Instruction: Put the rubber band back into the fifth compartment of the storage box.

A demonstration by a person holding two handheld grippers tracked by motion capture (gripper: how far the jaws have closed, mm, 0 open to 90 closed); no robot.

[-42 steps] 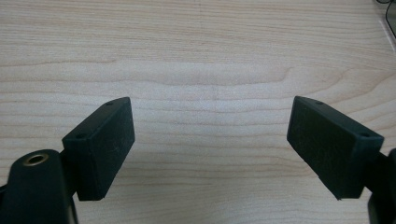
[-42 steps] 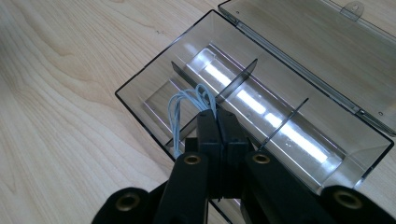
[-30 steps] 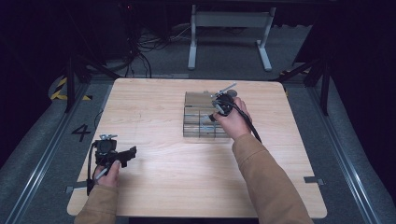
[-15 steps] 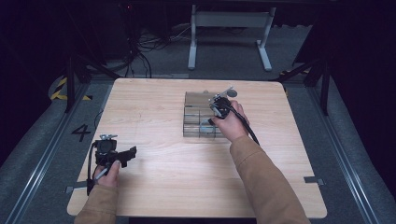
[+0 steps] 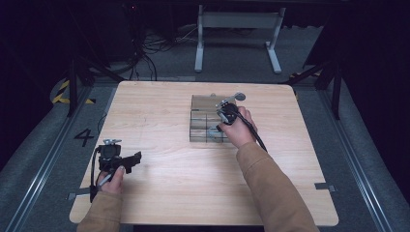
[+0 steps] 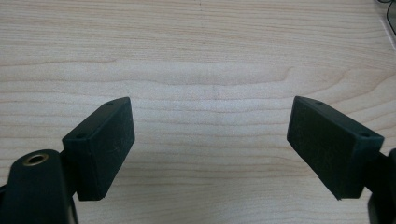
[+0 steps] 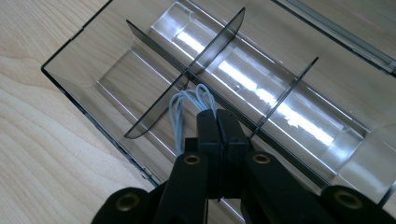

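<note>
A: Right gripper (image 7: 218,122) is over the clear divided tray (image 5: 199,104), fingers (image 7: 208,128) pressed together on a small bundle of pale wire loops (image 7: 187,109). The loops hang just above a near compartment, beside the dark divider (image 7: 161,98).

B: Left gripper (image 6: 210,144)?

A: Idle near the table (image 5: 159,188) edge, fingers wide apart, nothing between them.

B: Advice for the drop?

A: I'd lower until the loops clear the divider, then release; springy wire could snag or hop the partition.

High view overlooking whole table (image 5: 159,121), gripper views close above its wood
</note>
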